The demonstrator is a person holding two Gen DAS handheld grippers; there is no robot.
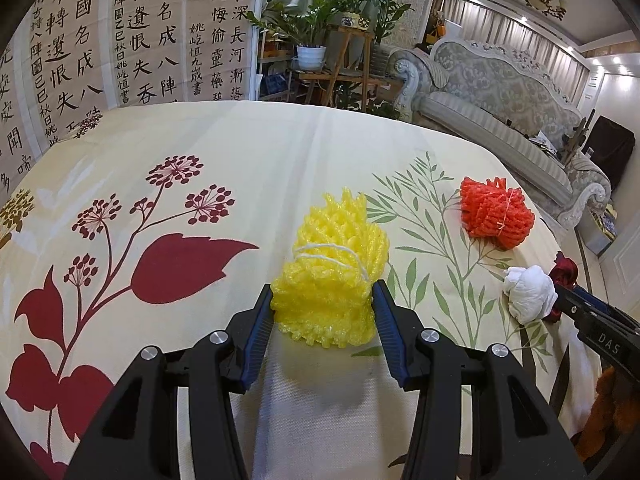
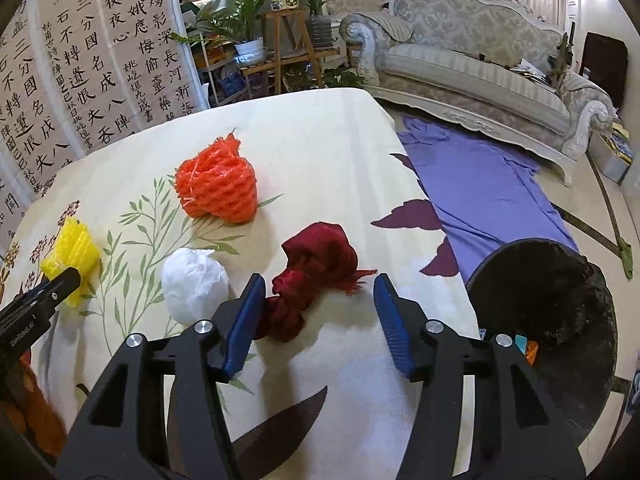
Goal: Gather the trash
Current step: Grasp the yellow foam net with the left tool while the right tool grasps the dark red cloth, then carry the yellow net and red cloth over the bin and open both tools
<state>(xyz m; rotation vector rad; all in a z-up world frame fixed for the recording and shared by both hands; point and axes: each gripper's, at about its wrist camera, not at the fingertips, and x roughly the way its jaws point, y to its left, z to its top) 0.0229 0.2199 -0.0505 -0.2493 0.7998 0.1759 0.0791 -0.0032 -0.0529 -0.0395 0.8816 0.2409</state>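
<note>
My left gripper (image 1: pixel 322 290) is closed around the near end of a yellow foam net bundle (image 1: pixel 334 268) tied with white string, both pads touching it on the floral tablecloth (image 1: pixel 200 152). The yellow bundle also shows in the right wrist view (image 2: pixel 74 254). My right gripper (image 2: pixel 318 286) is open, its fingers either side of a dark red mesh wad (image 2: pixel 312 276), which also shows in the left wrist view (image 1: pixel 564 270). A white crumpled wad (image 2: pixel 194 284) lies left of it, and shows in the left wrist view (image 1: pixel 528 294). An orange foam net bundle (image 2: pixel 218 188) lies farther back, and shows in the left wrist view (image 1: pixel 494 216).
A black bin (image 2: pixel 548 300) lined with a dark bag stands on the floor just past the table's right edge. A purple cloth (image 2: pixel 488 192) lies on the floor before a sofa (image 2: pixel 480 52). A calligraphy screen (image 1: pixel 120 40) and plants (image 1: pixel 320 20) stand behind the table.
</note>
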